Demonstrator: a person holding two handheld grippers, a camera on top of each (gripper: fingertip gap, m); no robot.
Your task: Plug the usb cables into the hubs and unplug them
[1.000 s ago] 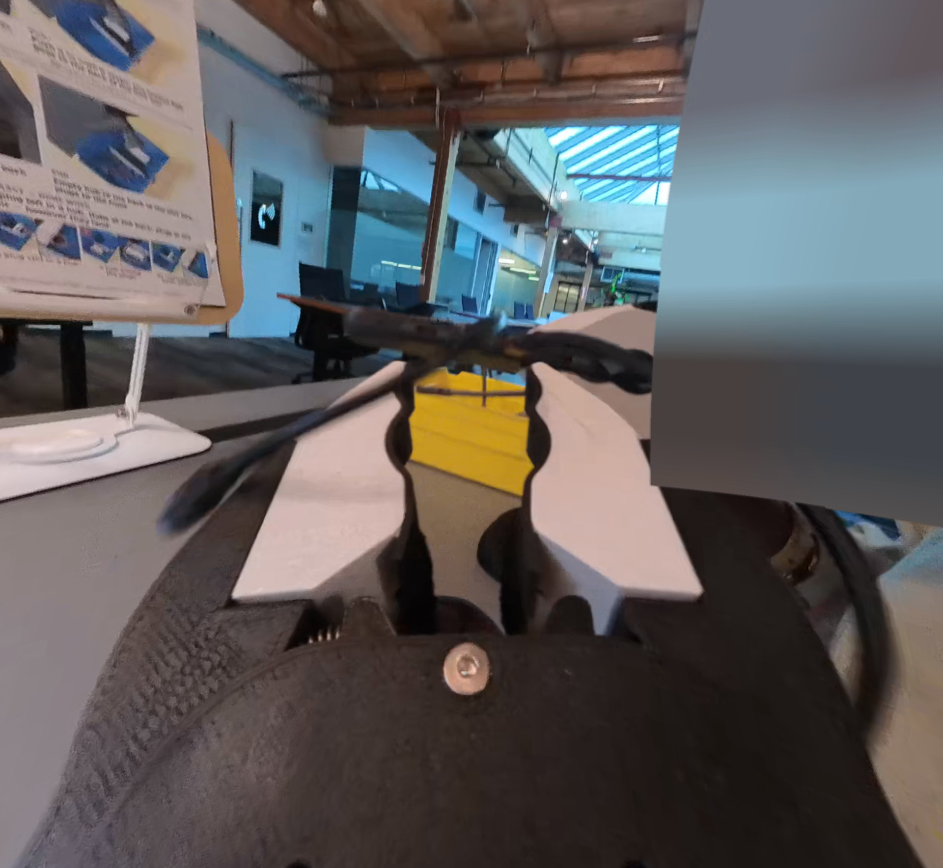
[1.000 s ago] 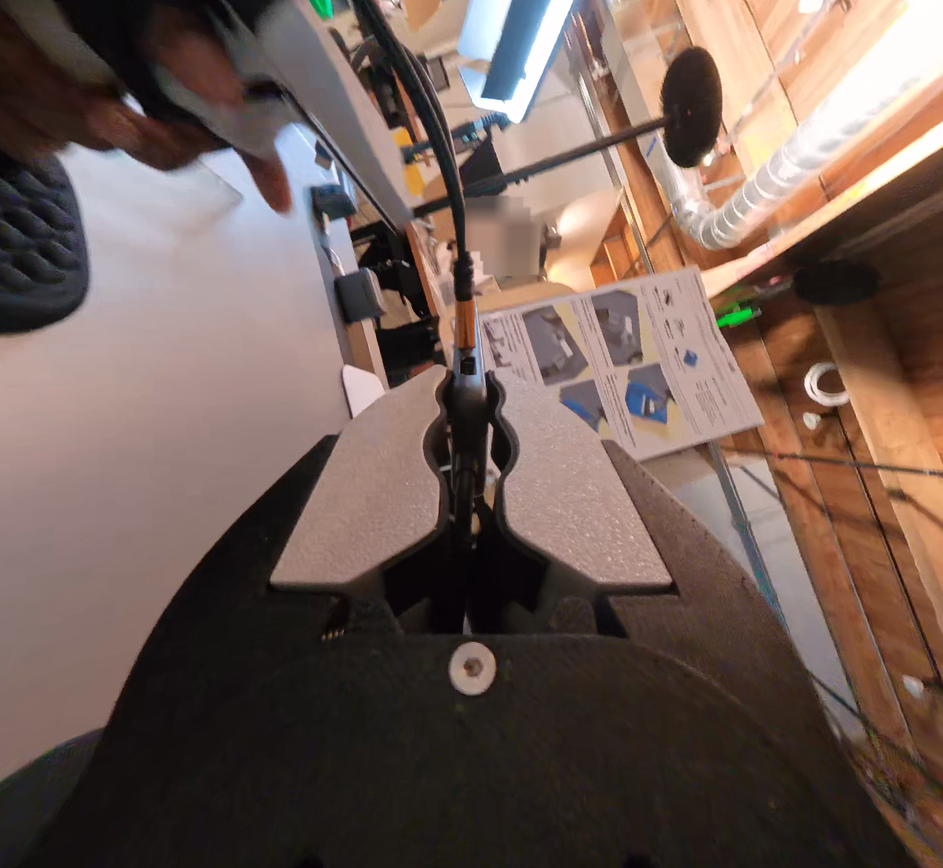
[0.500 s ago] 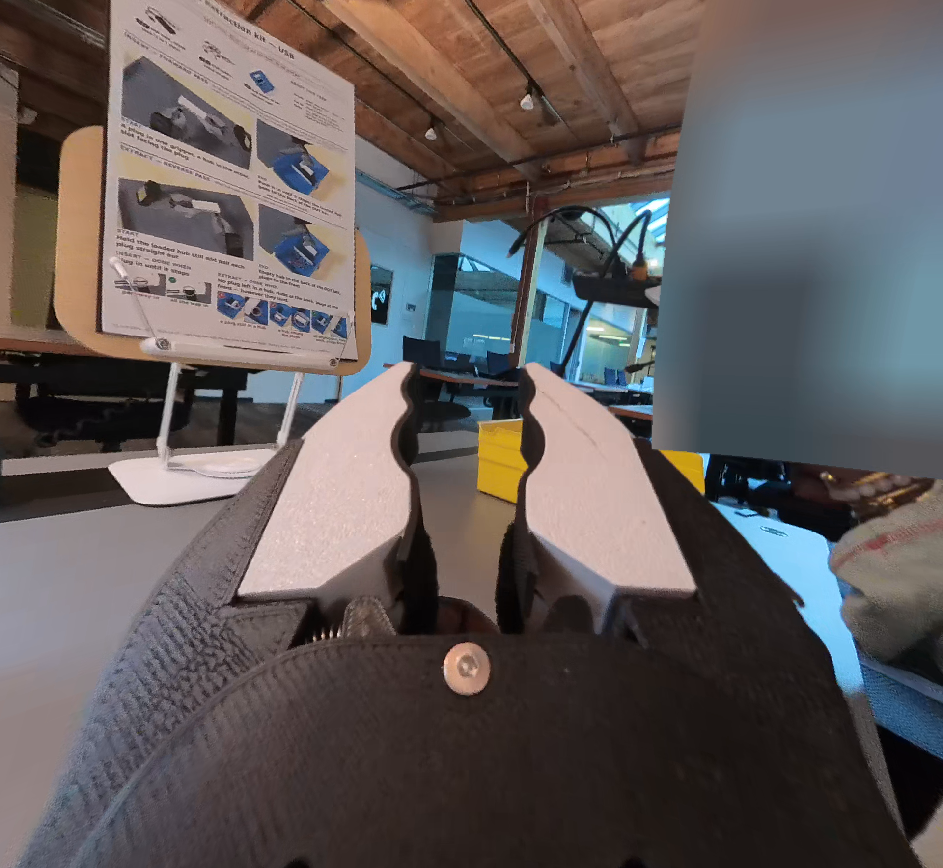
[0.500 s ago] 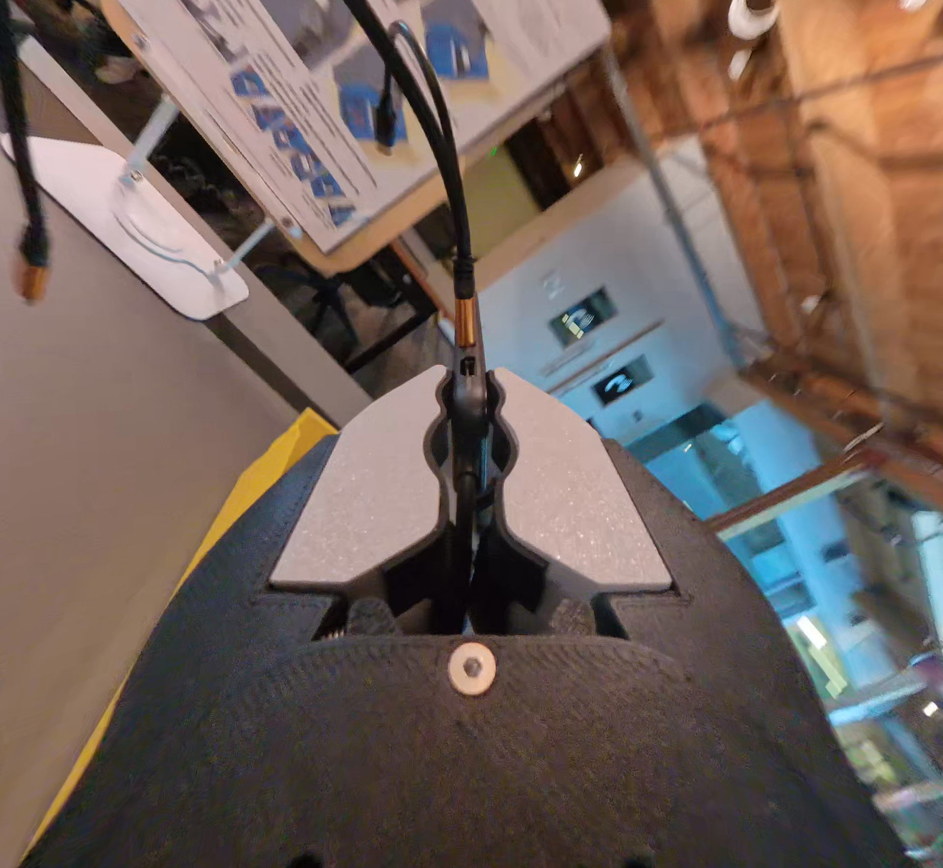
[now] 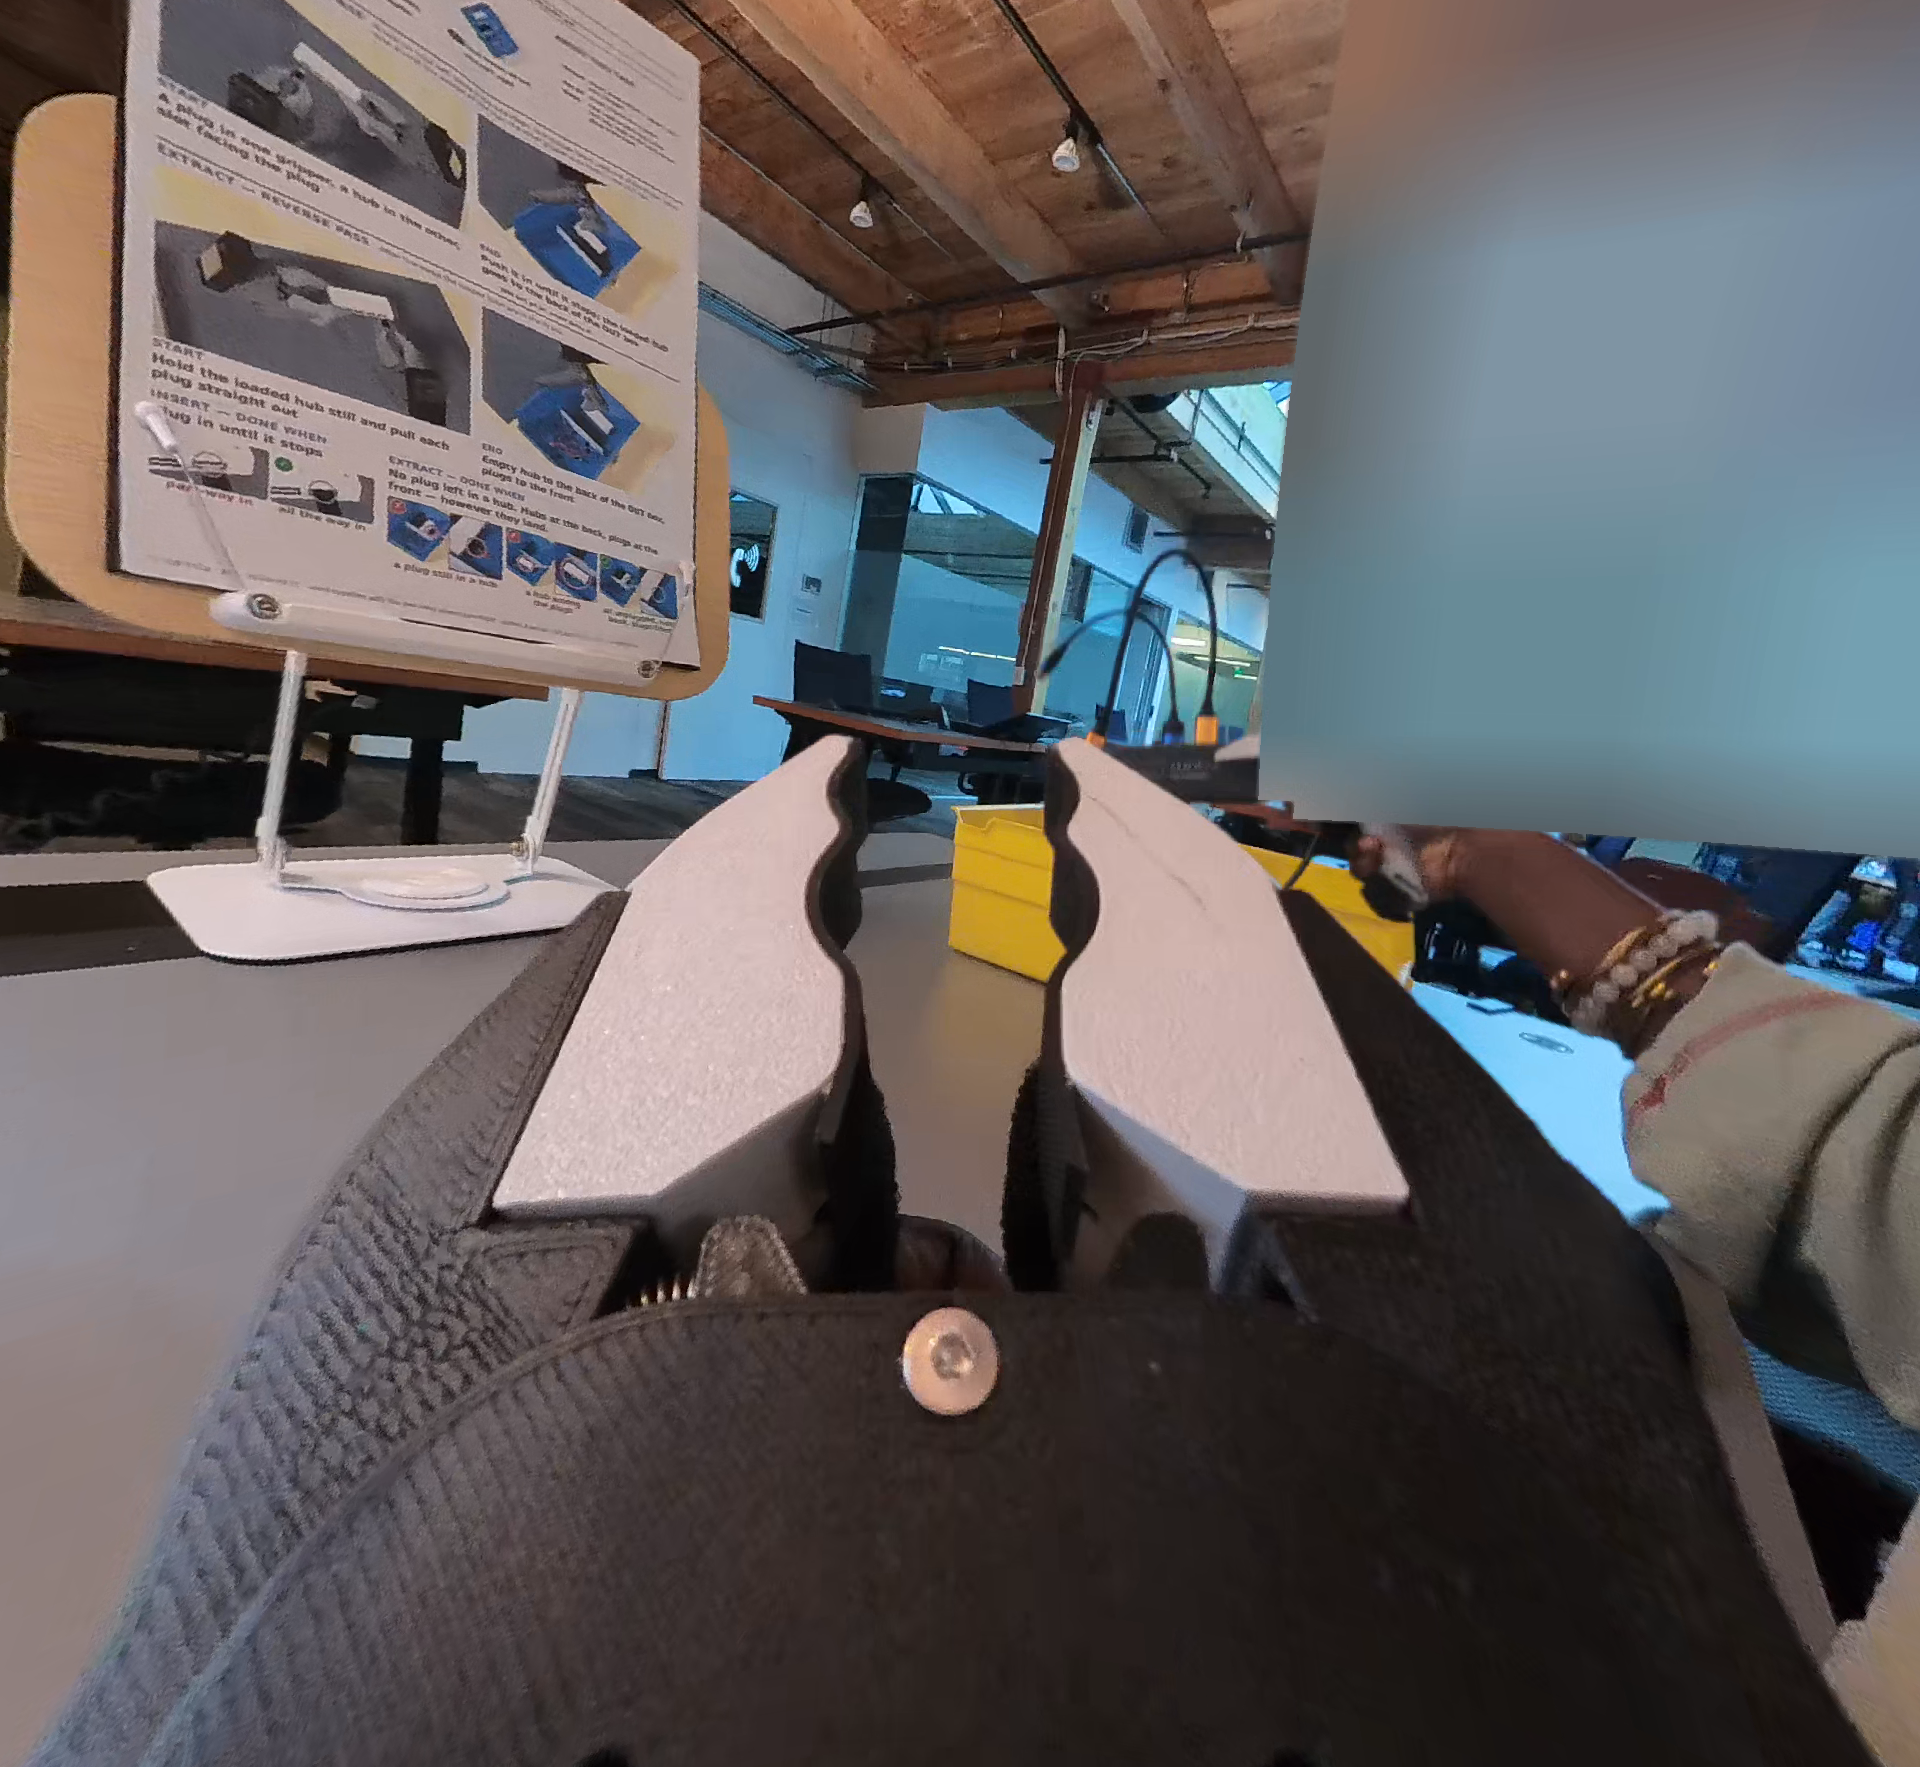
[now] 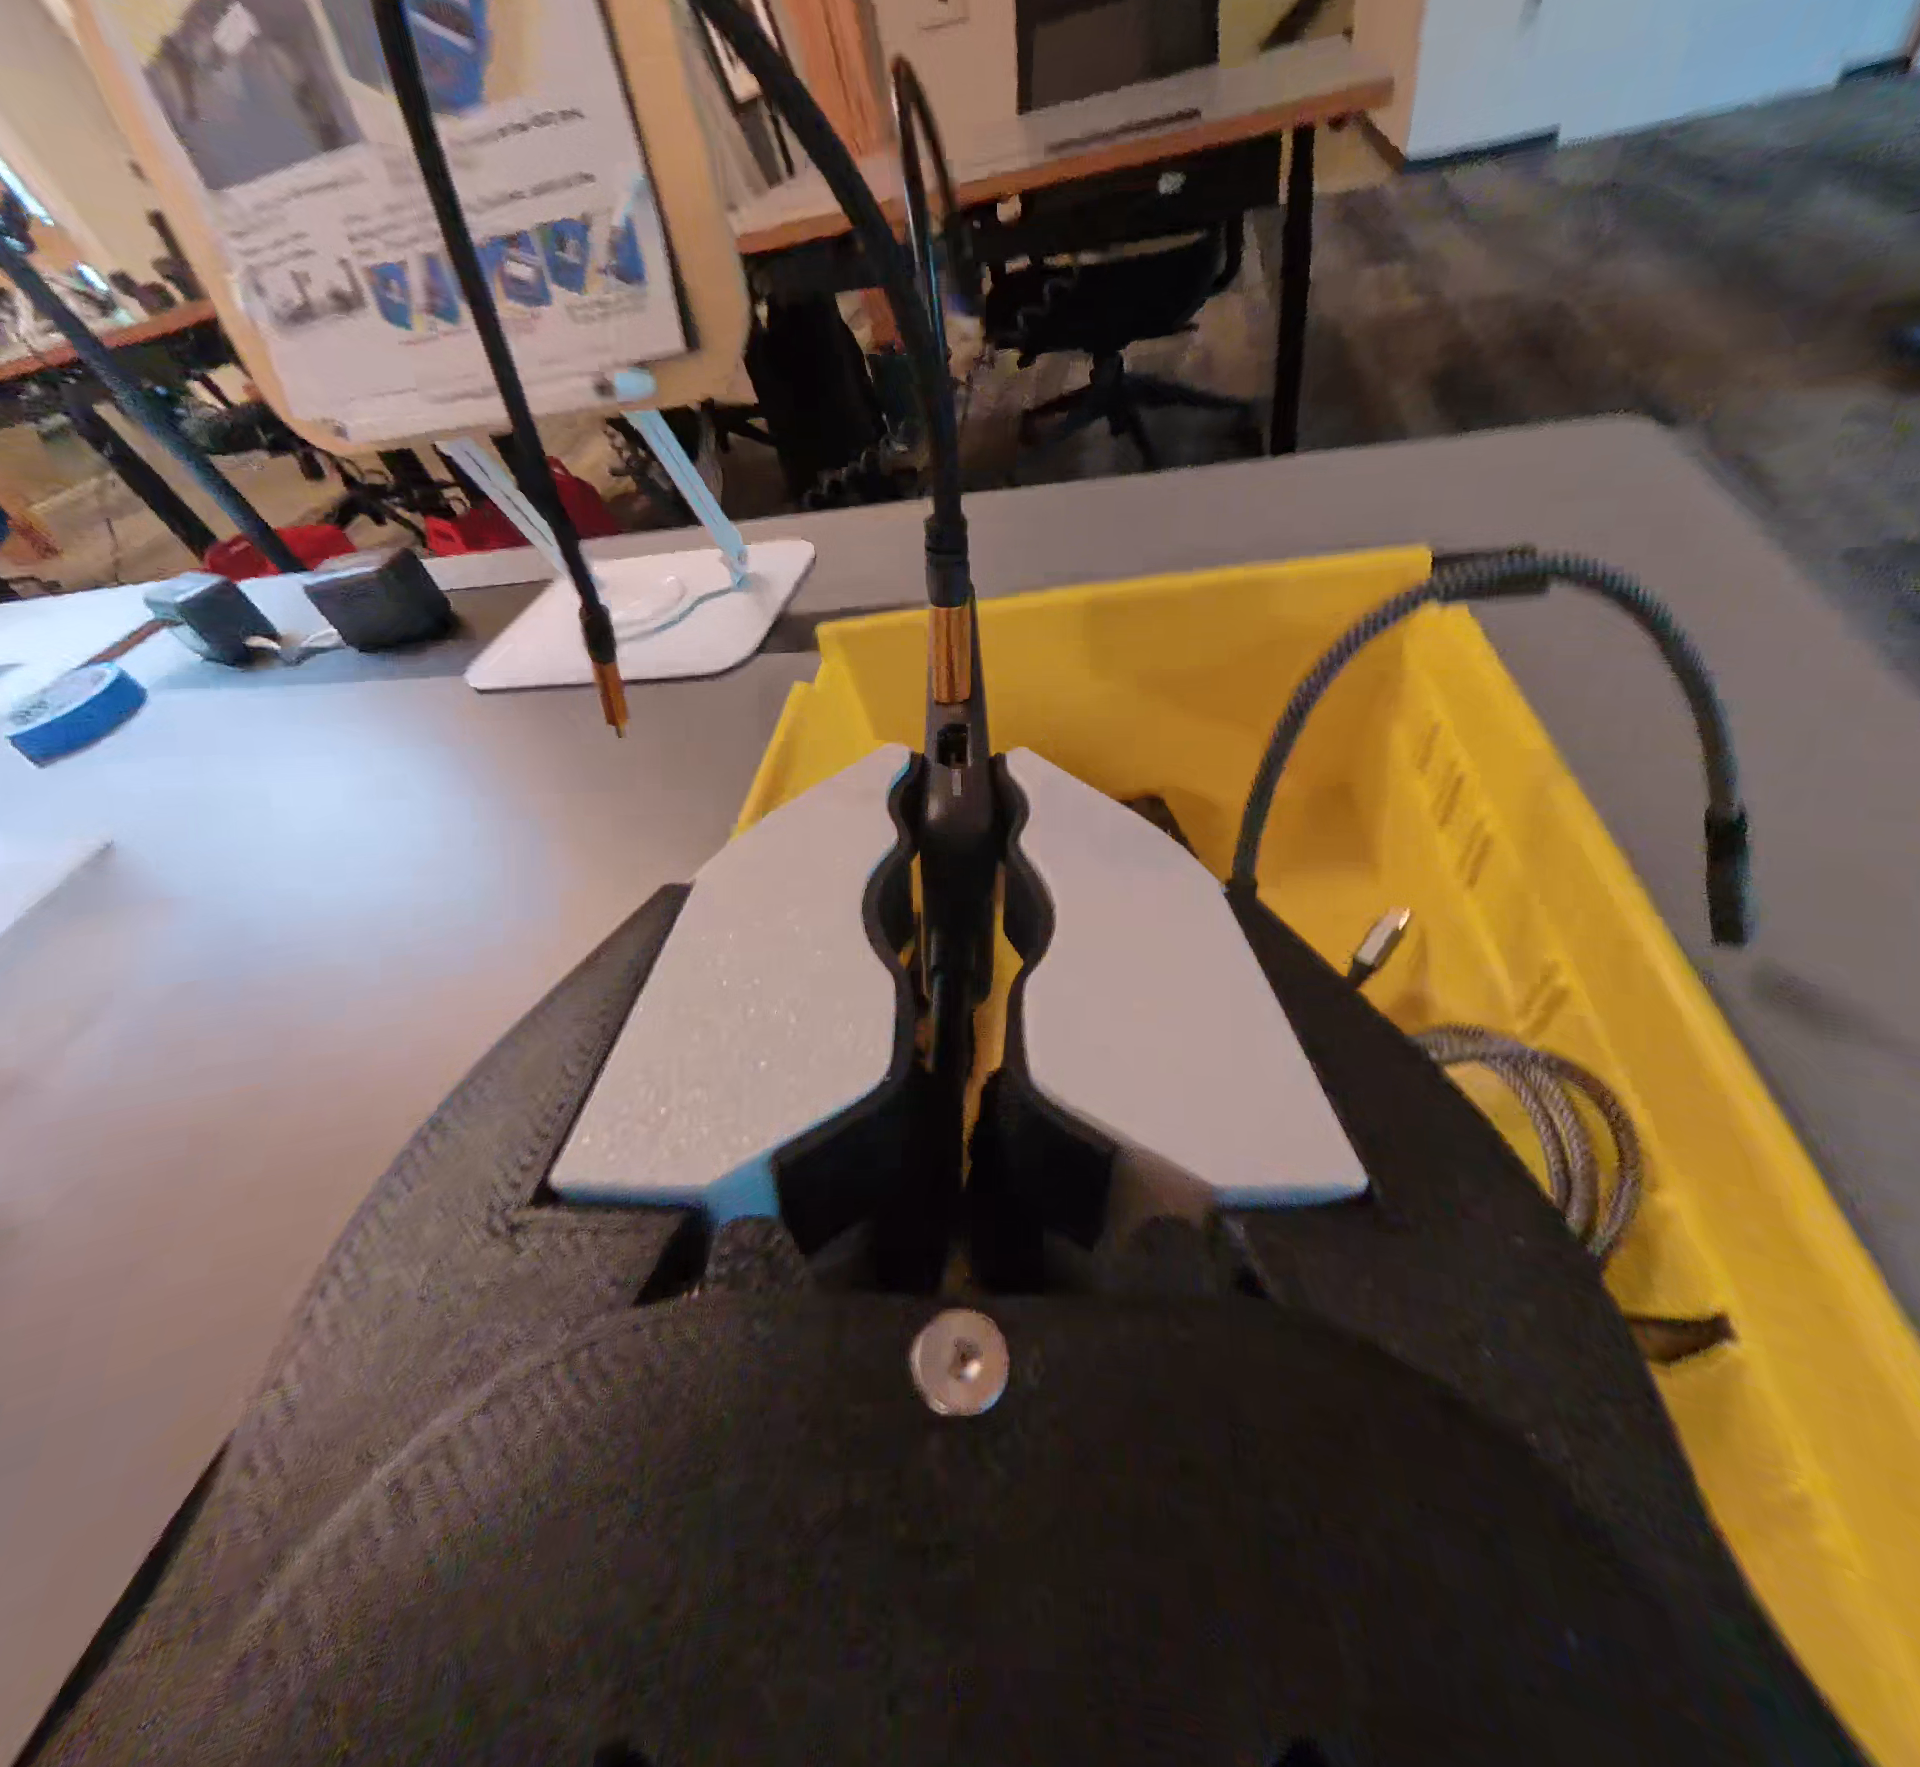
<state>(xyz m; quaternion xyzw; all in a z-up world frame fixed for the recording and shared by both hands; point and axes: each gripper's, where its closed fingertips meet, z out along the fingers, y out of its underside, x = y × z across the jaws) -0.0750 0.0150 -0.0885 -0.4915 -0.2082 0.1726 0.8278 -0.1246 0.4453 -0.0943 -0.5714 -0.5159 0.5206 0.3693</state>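
Grey tabletop runs under the left gripper, whose jaws stand apart with nothing between them; it is released and sits low over the surface. Ahead to its left a white stand holds a printed sheet on a tan board. Straight ahead lies a yellow bin. To the right of the fingertips, in the left wrist view, the hub shows as a dark bar held up above the bin, with black cables arching out of it on orange plugs. Below that a person's hand and a wrist with beaded bracelets reach in, the sleeve pale.

In the right wrist view the right gripper is clenched on the hub, a thin dark body pinched edge-on between the fingers. One cable is plugged into its top by an orange plug. A second cable loops high to the left and hangs with its orange plug free above the tabletop. The gripper hovers over the bin, where a braided cable lies coiled and another braided cable arches over the rim. Blue tape and two dark blocks sit far left
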